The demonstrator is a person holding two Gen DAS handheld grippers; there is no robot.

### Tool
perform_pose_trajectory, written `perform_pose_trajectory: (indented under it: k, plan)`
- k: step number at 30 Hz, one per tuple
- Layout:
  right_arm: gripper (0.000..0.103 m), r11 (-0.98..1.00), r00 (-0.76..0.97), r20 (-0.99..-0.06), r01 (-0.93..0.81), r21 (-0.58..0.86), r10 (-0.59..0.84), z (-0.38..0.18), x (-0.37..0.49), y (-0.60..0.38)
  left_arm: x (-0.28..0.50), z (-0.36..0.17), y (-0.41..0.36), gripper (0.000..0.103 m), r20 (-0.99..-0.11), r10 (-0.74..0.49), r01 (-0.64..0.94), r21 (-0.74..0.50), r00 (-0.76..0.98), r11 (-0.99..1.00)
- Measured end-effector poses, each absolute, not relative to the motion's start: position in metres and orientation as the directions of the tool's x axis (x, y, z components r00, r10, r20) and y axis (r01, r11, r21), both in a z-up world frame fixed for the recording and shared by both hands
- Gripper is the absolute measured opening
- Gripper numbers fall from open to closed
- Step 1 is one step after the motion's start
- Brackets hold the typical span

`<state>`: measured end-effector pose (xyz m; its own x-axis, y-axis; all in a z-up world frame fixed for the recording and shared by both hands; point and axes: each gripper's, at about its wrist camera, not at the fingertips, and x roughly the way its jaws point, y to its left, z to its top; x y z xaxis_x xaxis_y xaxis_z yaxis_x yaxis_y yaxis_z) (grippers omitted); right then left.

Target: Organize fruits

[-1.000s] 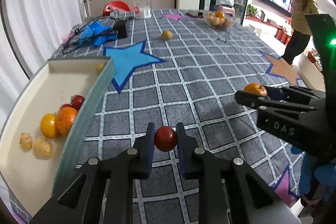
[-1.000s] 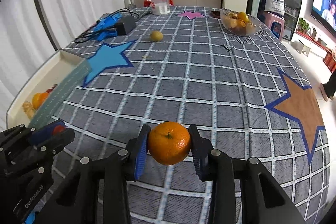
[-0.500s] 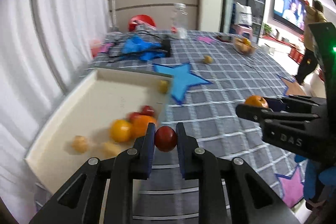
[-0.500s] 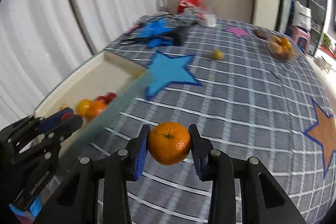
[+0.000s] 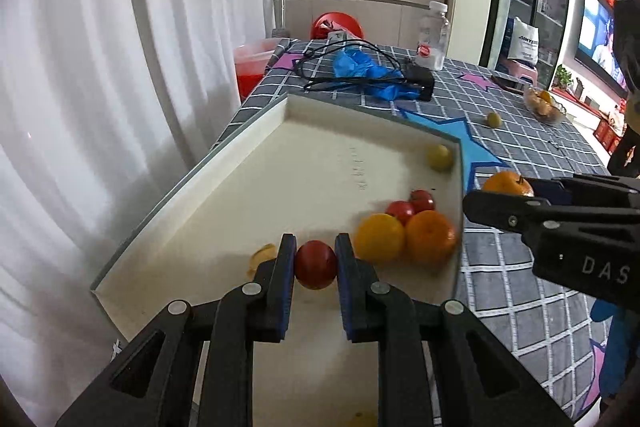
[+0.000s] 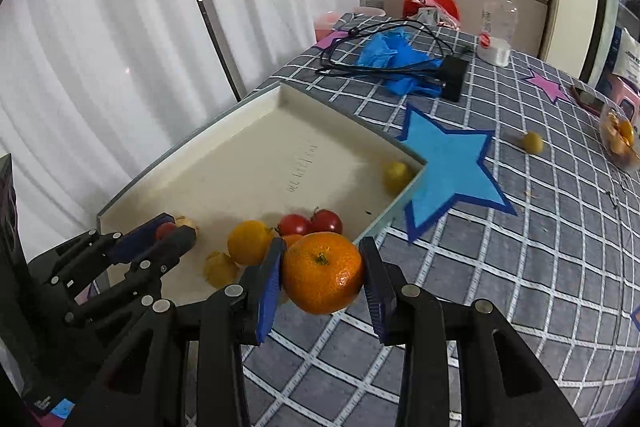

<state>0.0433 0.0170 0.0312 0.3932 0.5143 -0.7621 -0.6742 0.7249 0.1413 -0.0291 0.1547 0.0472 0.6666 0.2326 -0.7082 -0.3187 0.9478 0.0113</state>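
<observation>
My left gripper (image 5: 315,263) is shut on a red tomato (image 5: 315,265) and holds it over the near part of the cream tray (image 5: 280,163). My right gripper (image 6: 322,273) is shut on an orange mandarin (image 6: 322,273), just right of the tray's right wall (image 6: 400,195); it shows at the right of the left wrist view (image 5: 504,187). In the tray lie a yellow orange (image 5: 379,239), an orange mandarin (image 5: 430,237), two tomatoes (image 5: 412,205), a yellow-green fruit (image 5: 439,157) and small pale fruits (image 6: 220,269).
A loose yellow-green fruit (image 6: 533,142) lies on the checked tablecloth past the blue star (image 6: 452,167). A glass bowl of fruit (image 6: 620,137) stands far right. Blue gloves (image 6: 396,61), black cables with an adapter (image 6: 452,75) and a plastic bottle (image 6: 496,25) lie at the back. Curtains hang left.
Both grippers have swung left toward the tray with their fruits. The left one now holds the tomato over the tray floor; the right one has come up beside the tray's right wall.
</observation>
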Motion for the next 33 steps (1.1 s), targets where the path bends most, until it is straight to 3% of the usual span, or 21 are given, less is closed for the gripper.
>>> perform_pose_trajectory:
  k: [33]
  plan:
    - [0.039,0.736,0.392,-0.766,-0.659,0.153,0.51,0.023,0.051,0.018,-0.022,0.03,0.155,0.022,-0.732,0.209,-0.309,-0.002,0.649,0.951]
